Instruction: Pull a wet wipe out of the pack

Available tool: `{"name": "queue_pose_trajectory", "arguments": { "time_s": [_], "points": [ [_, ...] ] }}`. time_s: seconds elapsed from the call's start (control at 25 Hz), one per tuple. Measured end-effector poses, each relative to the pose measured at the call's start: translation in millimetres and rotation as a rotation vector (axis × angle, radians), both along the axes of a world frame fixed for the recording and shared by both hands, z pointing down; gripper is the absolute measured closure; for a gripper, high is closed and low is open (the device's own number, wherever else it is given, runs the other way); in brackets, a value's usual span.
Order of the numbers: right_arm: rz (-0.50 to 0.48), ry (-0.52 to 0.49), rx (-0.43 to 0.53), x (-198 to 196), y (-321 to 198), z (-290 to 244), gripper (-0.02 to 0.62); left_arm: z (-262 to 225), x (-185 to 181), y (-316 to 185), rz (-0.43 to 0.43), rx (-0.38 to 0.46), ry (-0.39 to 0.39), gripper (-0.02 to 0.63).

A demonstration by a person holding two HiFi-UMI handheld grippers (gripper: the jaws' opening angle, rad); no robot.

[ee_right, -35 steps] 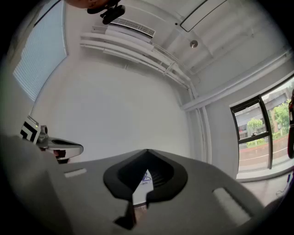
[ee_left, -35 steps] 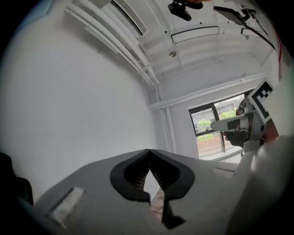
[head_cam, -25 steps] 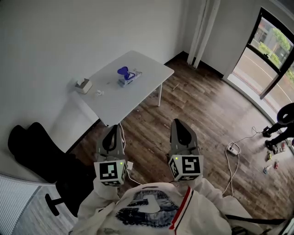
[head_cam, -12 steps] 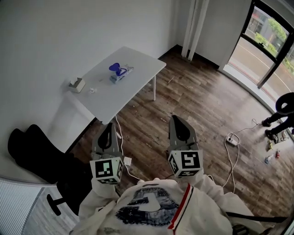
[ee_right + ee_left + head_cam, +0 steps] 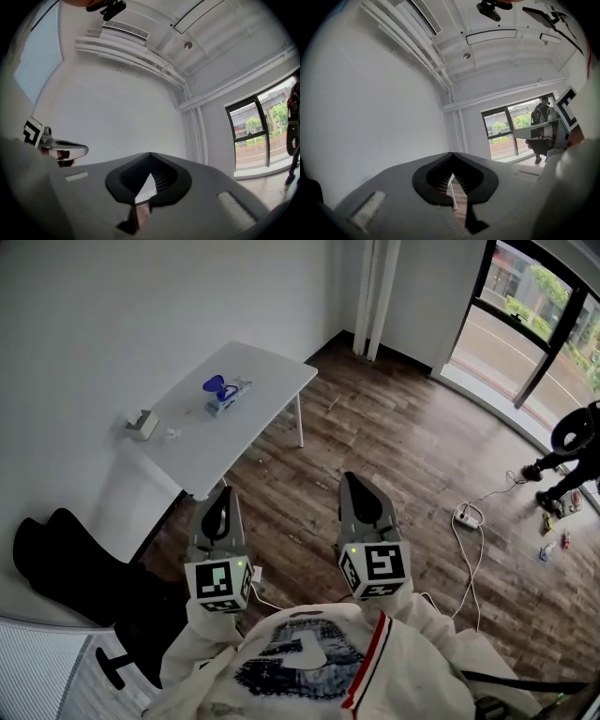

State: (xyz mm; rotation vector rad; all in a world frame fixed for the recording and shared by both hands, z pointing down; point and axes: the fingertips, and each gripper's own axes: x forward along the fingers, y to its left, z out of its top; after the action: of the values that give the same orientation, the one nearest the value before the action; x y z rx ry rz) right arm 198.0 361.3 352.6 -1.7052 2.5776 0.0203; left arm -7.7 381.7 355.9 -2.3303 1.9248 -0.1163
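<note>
Your left claw (image 5: 221,495) and right claw (image 5: 354,486) are both closed, jaws together, side by side near your chest above the wooden floor (image 5: 403,442). The wet wipe pack (image 5: 223,397) lies on the white bench (image 5: 262,418) at the far left, well apart from both.

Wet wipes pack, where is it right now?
In the head view the wet wipes pack sits on the white table at the upper left, close to the wall, with a small box further left along the table.

Quantities: table (image 5: 253,418), one; pack (image 5: 223,395), one; box (image 5: 142,425), one; chair (image 5: 66,559), one; grippers, two: left gripper (image 5: 222,493), right gripper (image 5: 352,482).
</note>
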Motion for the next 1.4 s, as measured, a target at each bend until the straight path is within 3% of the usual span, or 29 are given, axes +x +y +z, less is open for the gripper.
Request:
{"name": "queue_pose_trajectory", "arguments": {
  "time_s": [0.6,1.4],
  "points": [
    [0.004,-0.008,-0.084,17,-32,33,0.591,21,0,-21,-0.022,-0.066,0.000,0.603],
    [0.027,0.029,-0.169,2,-207,56,0.591,53,-11,-211,0.034,-0.131,0.027,0.603]
  ]
}}
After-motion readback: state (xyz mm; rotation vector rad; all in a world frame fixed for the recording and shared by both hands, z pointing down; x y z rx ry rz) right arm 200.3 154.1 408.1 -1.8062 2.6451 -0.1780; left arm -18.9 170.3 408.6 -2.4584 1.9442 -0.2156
